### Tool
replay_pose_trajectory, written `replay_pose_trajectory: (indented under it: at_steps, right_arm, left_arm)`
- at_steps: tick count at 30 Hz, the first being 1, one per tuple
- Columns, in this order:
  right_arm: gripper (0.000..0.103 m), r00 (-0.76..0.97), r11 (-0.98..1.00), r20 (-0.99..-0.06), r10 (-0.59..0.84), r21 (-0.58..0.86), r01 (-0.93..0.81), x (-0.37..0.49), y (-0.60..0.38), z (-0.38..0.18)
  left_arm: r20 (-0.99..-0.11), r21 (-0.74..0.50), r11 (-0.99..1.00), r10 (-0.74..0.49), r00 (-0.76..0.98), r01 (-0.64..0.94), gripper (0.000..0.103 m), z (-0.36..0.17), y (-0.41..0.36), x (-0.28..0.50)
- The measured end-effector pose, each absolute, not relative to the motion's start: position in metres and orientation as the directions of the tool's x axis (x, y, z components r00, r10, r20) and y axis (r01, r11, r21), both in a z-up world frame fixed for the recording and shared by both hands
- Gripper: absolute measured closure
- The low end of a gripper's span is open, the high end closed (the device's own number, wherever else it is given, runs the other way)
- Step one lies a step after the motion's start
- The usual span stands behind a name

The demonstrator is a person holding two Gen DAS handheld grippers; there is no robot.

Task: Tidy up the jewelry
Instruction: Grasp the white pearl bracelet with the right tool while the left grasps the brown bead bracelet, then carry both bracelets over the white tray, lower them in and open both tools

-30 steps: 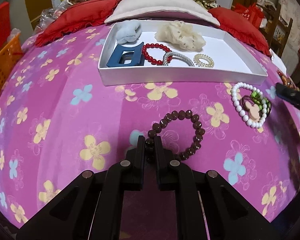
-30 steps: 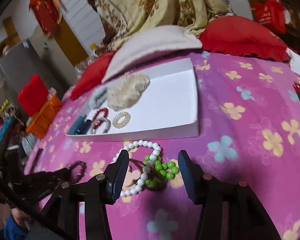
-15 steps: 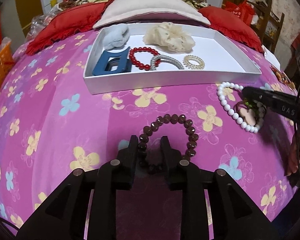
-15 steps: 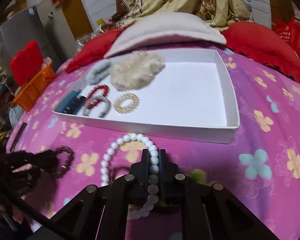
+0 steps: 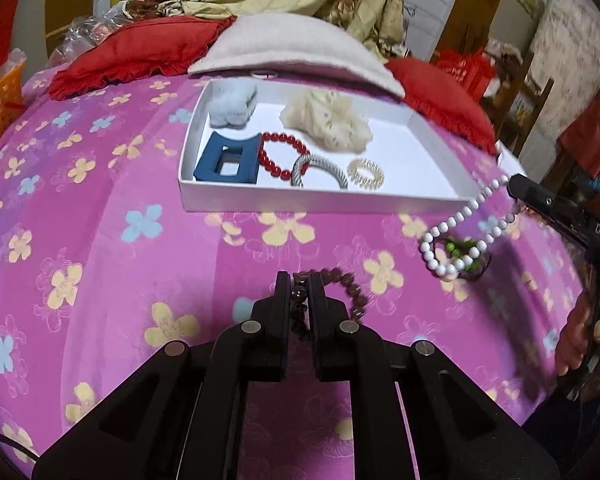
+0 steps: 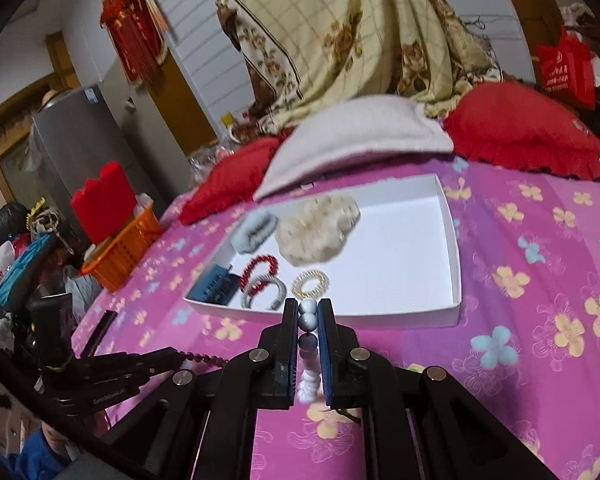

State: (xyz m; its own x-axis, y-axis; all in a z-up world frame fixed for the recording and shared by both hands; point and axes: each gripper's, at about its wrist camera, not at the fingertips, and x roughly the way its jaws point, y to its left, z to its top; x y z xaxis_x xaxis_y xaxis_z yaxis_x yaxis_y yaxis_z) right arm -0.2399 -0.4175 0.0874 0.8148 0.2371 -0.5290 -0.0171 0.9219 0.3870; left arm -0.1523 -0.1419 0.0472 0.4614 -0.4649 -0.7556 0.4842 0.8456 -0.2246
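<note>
Pink flowered bedding (image 5: 100,248) carries a white tray (image 5: 320,202) of jewelry. Left gripper (image 5: 299,284) pinches the dark bead bracelet (image 5: 350,286) by one bead; right gripper (image 6: 309,312) clamps the white pearl bracelet (image 5: 456,224), which dangles near the tray's corner. Both strands look light, floppy and slippery, best held across a bead.

The left gripper (image 5: 299,280) points forward, low over the bed, jaws closed on a dark bead bracelet (image 5: 348,288). The right gripper (image 6: 309,308) is raised and level, jaws clamped on a white bead bracelet (image 6: 308,320). The right hand (image 5: 588,332) grips its handle.
</note>
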Motion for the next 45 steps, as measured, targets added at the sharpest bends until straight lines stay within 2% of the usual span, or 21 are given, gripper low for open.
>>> replay_pose_trajectory:
  at_steps: [7, 12, 18, 23, 31, 40, 45]
  right_arm:
    - [0.094, 0.838, 0.931, -0.501, 0.215, 0.365, -0.021, -0.251, -0.410, 0.101]
    - [0.094, 0.844, 0.938, -0.496, 0.203, 0.345, -0.023, -0.256, -0.405, 0.107]
    - [0.094, 0.849, 0.951, -0.490, 0.198, 0.305, -0.045, -0.255, -0.397, 0.125]
    - [0.094, 0.863, 0.960, -0.470, 0.187, 0.272, -0.061, -0.245, -0.399, 0.144]
    - [0.094, 0.883, 0.964, -0.441, 0.164, 0.260, -0.050, -0.213, -0.414, 0.156]
    - [0.094, 0.864, 0.971, -0.487, 0.129, 0.239, -0.011, -0.164, -0.439, 0.136]
    - [0.094, 0.846, 0.962, -0.517, 0.129, 0.273, 0.020, -0.139, -0.464, 0.122]
  left_arm:
    - [-0.721, -0.204, 0.848, -0.468, 0.512, 0.489, 0.096, 0.064, -0.139, -0.163]
    - [-0.699, -0.106, 0.864, -0.417, 0.581, 0.492, 0.096, 0.080, -0.145, -0.178]
    - [-0.680, -0.067, 0.866, -0.404, 0.612, 0.496, 0.096, 0.100, -0.149, -0.191]
    - [-0.681, -0.078, 0.874, -0.398, 0.615, 0.479, 0.096, 0.112, -0.148, -0.190]
    - [-0.683, -0.019, 0.886, -0.350, 0.641, 0.464, 0.096, 0.125, -0.169, -0.178]
    - [-0.692, 0.089, 0.892, -0.265, 0.671, 0.444, 0.096, 0.125, -0.210, -0.147]
    - [-0.700, 0.128, 0.884, -0.240, 0.672, 0.450, 0.096, 0.120, -0.237, -0.127]
